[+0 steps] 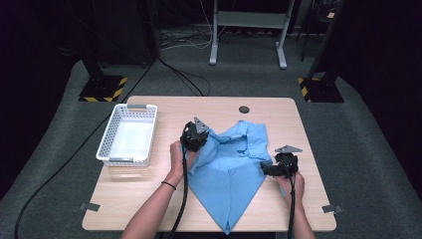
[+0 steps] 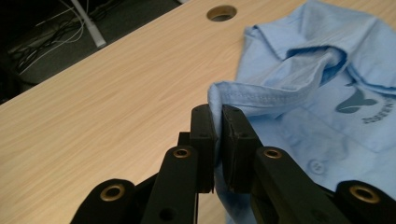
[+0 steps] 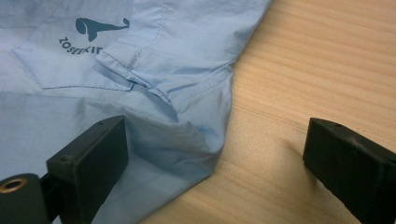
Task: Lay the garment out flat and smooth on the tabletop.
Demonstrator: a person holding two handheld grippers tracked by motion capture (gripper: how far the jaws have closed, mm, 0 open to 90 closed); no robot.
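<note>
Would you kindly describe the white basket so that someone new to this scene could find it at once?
Start from the wooden table and look to its left side, beside the light blue shirt. There stands the white basket, a rectangular bin. Its latticed walls and white colour set it apart from the soft blue cloth next to it.

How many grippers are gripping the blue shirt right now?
1. The left gripper is shut on a stitched edge of the blue shirt; the right gripper stands open at the shirt's other side.

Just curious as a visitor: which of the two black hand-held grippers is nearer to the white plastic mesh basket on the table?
Left. The left gripper sits just right of the white plastic mesh basket, clamped on the light blue shirt. The right gripper is beyond the shirt, at its far edge.
</note>
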